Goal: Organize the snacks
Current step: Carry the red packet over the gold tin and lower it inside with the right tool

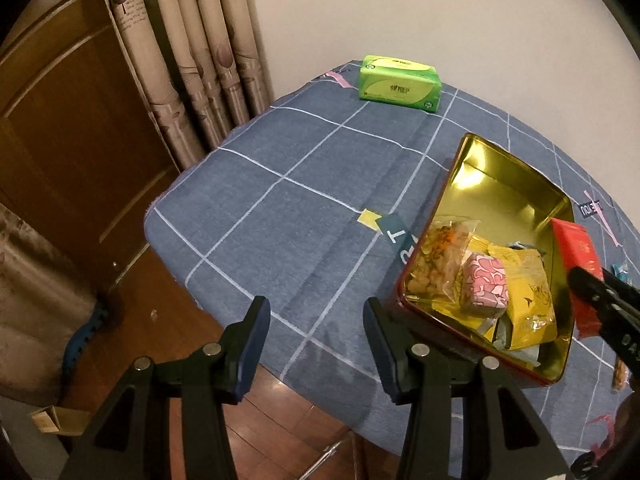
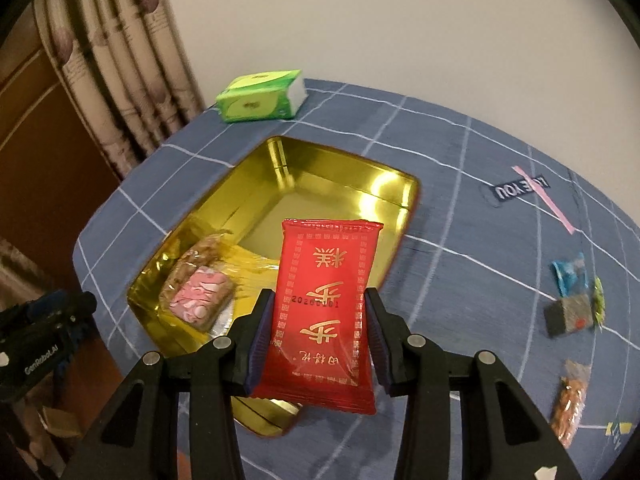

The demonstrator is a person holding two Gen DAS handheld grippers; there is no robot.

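A gold tin box (image 1: pixel 516 184) (image 2: pixel 320 168) lies open on the blue checked tablecloth. Inside it sit a pink patterned packet (image 1: pixel 486 286) (image 2: pixel 200 300), a clear bag of nuts (image 1: pixel 436 260) and yellow packets (image 1: pixel 528 296). My right gripper (image 2: pixel 320 320) is shut on a red snack packet (image 2: pixel 326 280) (image 1: pixel 576 256), held above the tin's near right edge. In the left wrist view the right gripper (image 1: pixel 600 292) comes in from the right. My left gripper (image 1: pixel 316 320) stands open with nothing between its fingers, just left of the tin's near corner. It shows as a black body at the left in the right wrist view.
A green tissue pack (image 1: pixel 400 82) (image 2: pixel 262 96) lies at the table's far edge. Loose snacks lie on the cloth to the right: a blue packet (image 2: pixel 568 274), a grey one (image 2: pixel 570 314) and a bag of nuts (image 2: pixel 570 404). Curtains (image 1: pixel 180 40) and a wooden door stand to the left.
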